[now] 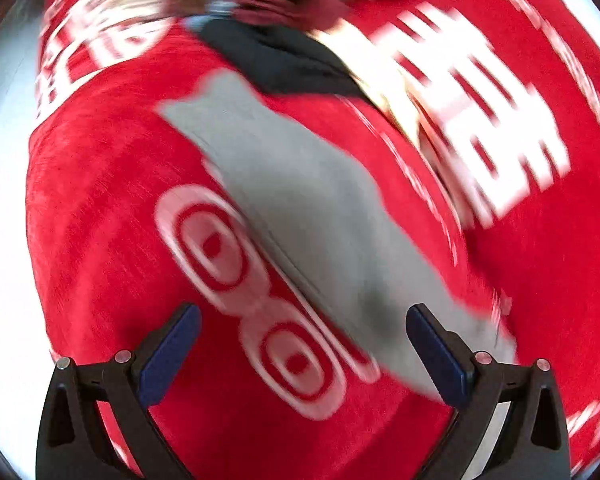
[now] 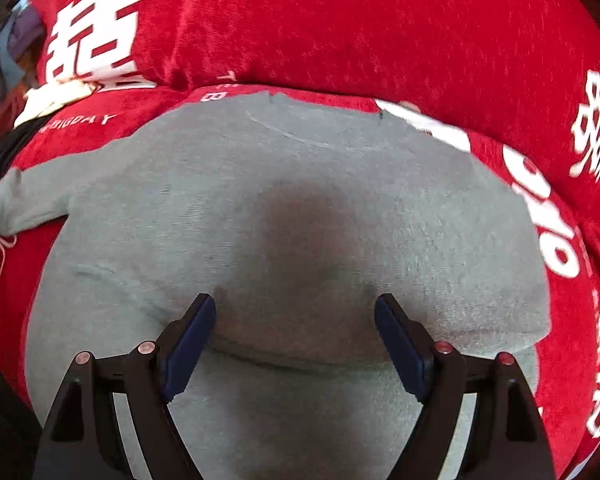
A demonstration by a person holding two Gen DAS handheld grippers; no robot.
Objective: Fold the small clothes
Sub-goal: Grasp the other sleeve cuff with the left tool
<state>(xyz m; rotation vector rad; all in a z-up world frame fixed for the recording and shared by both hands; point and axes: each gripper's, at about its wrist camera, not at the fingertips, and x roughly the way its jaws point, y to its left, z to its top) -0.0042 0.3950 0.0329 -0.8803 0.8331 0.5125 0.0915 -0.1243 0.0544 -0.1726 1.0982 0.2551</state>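
A small grey garment (image 2: 284, 208) lies flat on a red cloth (image 2: 340, 28) with white characters. In the right wrist view it fills the middle, with a sleeve reaching out to the left (image 2: 16, 200) and its neckline at the far side. My right gripper (image 2: 296, 312) is open, low over the garment's near part, with a crease running between the fingers. In the blurred left wrist view the grey garment (image 1: 300, 200) runs diagonally across the red cloth (image 1: 100, 200). My left gripper (image 1: 300, 320) is open and empty above the cloth, its right finger over the garment's edge.
A dark garment (image 1: 284, 60) and a heap of other clothes (image 1: 276, 4) lie at the far side in the left wrist view. A cream-coloured piece (image 2: 56, 98) and dark items sit at the far left in the right wrist view. The red cloth rises into a padded back behind the garment.
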